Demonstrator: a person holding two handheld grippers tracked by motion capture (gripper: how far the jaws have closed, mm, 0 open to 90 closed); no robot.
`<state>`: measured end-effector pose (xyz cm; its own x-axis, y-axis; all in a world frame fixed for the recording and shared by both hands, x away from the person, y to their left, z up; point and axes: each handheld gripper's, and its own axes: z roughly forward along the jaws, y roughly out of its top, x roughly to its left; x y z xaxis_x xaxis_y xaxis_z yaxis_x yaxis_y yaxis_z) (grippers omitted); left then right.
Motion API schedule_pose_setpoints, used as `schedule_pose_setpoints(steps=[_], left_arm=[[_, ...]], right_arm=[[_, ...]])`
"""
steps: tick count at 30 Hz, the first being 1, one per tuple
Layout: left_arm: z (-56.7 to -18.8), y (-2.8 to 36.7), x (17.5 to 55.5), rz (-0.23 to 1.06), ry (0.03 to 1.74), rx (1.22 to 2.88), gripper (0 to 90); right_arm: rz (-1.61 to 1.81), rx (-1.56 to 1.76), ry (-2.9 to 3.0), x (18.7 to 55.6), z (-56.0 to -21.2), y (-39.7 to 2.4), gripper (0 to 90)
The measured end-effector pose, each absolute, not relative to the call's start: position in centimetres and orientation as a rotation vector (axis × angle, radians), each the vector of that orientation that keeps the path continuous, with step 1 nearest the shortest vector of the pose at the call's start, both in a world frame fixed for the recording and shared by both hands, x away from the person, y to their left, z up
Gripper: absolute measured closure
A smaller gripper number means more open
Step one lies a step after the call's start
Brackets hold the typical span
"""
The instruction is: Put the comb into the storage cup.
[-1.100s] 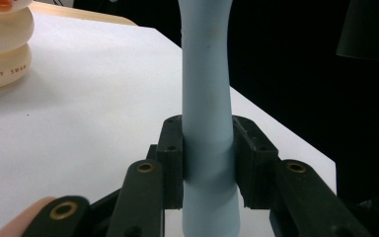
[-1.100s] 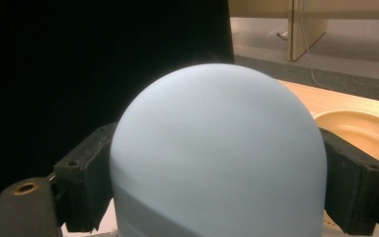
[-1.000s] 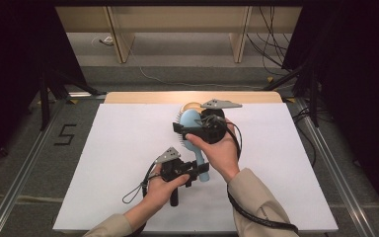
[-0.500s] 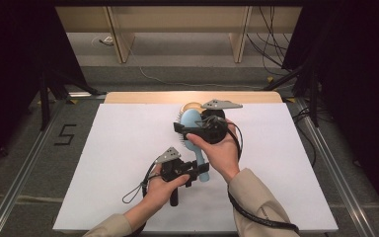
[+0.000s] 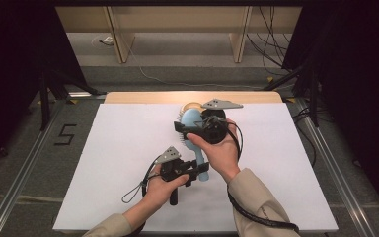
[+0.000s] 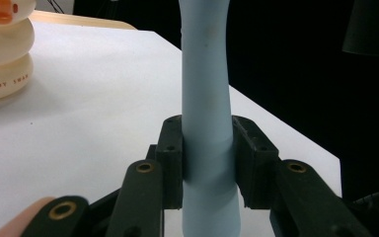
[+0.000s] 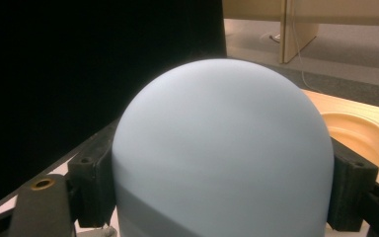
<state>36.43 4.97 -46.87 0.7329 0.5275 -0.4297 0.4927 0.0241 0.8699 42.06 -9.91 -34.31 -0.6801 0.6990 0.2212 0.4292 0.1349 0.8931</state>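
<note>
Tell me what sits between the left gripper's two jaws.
The light blue hairbrush's handle: in the left gripper view the left gripper has both pads pressed against its sides, with no gap showing.

A white table top (image 5: 103,163) sits in the middle of a dim room, with a strip of pale wood (image 5: 143,97) along its far edge. Grey floor (image 5: 24,163) surrounds the table, and a black "5" (image 5: 65,134) is marked on it to the table's left. Metal rails (image 5: 17,190) run along the floor on both sides. Beyond the table stands light wooden furniture (image 5: 177,19), with cables (image 5: 271,54) trailing beside it. Black curtains (image 5: 355,74) flank the table.
</note>
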Motion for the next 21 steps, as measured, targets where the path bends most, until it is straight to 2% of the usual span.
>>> schedule_pose_setpoints(steps=[16,21], left_arm=[[-46.51,5.16,36.59,0.089,0.829,1.621,65.7],[-46.45,5.11,36.59,0.122,0.827,1.630,58.3]], right_arm=[[1.534,1.111,2.138,41.67,-33.98,-9.75,20.6],[1.532,1.109,2.130,41.62,-33.89,-9.71,20.6]])
